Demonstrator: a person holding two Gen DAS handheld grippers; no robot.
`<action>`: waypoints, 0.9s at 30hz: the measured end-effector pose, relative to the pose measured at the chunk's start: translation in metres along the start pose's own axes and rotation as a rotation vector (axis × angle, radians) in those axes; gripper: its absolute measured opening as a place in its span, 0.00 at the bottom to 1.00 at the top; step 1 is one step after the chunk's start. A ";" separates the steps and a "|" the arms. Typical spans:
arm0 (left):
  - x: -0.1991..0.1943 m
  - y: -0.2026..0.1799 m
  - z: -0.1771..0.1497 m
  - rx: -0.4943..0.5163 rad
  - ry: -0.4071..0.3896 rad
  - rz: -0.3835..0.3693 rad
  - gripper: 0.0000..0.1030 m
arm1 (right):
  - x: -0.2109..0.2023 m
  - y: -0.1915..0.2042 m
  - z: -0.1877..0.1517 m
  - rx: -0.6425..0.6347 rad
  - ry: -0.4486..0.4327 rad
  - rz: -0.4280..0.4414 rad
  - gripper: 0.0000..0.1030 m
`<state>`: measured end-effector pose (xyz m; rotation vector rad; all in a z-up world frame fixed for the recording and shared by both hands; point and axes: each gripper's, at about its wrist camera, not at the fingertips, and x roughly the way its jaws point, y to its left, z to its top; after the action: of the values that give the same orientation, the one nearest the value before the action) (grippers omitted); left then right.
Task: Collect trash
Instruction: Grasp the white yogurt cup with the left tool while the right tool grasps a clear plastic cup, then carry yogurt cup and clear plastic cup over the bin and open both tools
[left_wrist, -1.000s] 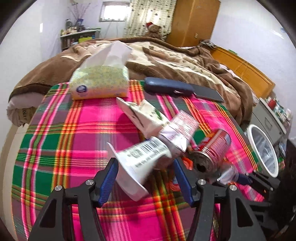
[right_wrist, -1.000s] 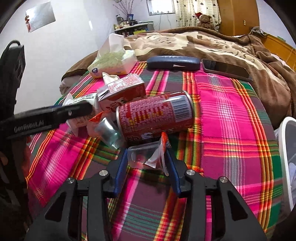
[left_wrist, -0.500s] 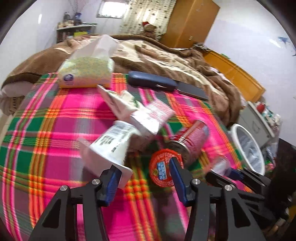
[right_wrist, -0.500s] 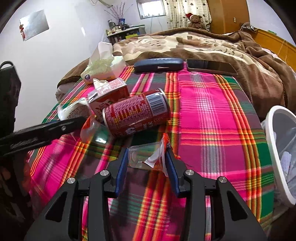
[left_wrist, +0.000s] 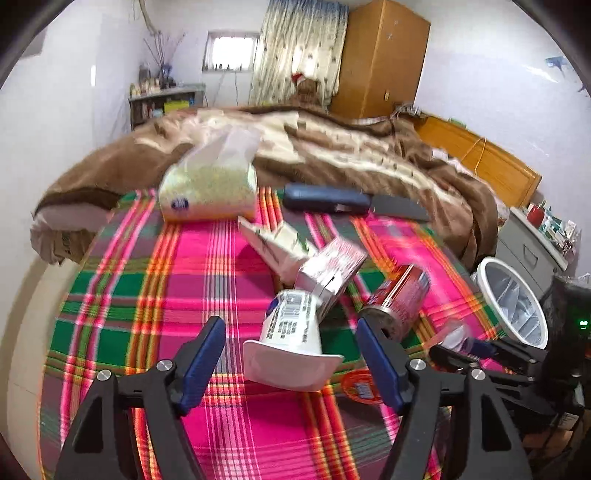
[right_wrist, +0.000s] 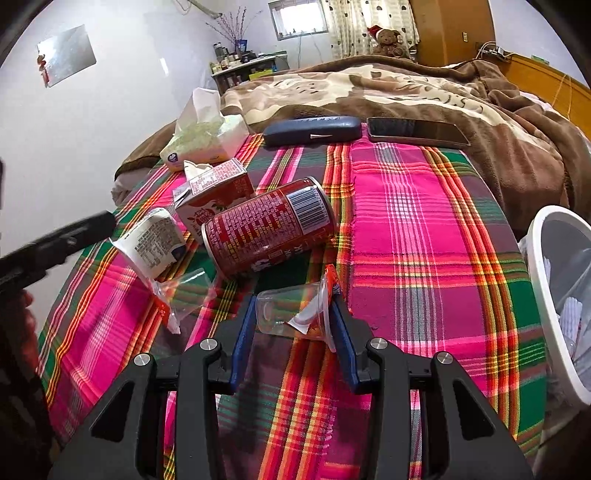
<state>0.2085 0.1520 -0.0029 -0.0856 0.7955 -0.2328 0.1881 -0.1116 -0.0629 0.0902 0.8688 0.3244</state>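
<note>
On the plaid cloth (left_wrist: 207, 266) lies a pile of trash: a white yogurt cup (left_wrist: 291, 339) on its side, a red can (left_wrist: 399, 299), a pink carton (left_wrist: 328, 266) and a flattened white carton (left_wrist: 273, 240). My left gripper (left_wrist: 291, 350) is open, its jaws either side of the yogurt cup without touching it. My right gripper (right_wrist: 291, 314) is shut on a clear plastic cup (right_wrist: 291, 310) with a peeled red lid. The right wrist view shows the can (right_wrist: 266, 225), the carton (right_wrist: 214, 192), the yogurt cup (right_wrist: 155, 243) and another clear cup (right_wrist: 184, 291).
A white trash bin (right_wrist: 554, 295) stands at the right off the bed edge; it also shows in the left wrist view (left_wrist: 509, 299). A tissue pack (left_wrist: 210, 192), a blue case (left_wrist: 325, 199) and a phone (right_wrist: 417, 131) lie at the far side, by a brown blanket (left_wrist: 351, 147).
The left gripper opened wider and pulled back from the yogurt cup, which now lies loose on the cloth. The right gripper lifted slightly and drew back with the clear cup.
</note>
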 end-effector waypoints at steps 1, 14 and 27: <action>0.009 0.001 -0.001 0.005 0.028 -0.002 0.71 | 0.000 0.000 0.000 0.000 0.001 0.001 0.40; 0.052 0.006 -0.010 -0.052 0.093 -0.029 0.64 | 0.001 -0.001 -0.001 0.001 0.007 0.010 0.40; 0.031 0.000 -0.013 -0.073 0.048 -0.005 0.64 | -0.008 -0.003 -0.001 -0.001 -0.020 0.020 0.40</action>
<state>0.2206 0.1447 -0.0334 -0.1515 0.8514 -0.2106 0.1830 -0.1170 -0.0587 0.1015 0.8481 0.3425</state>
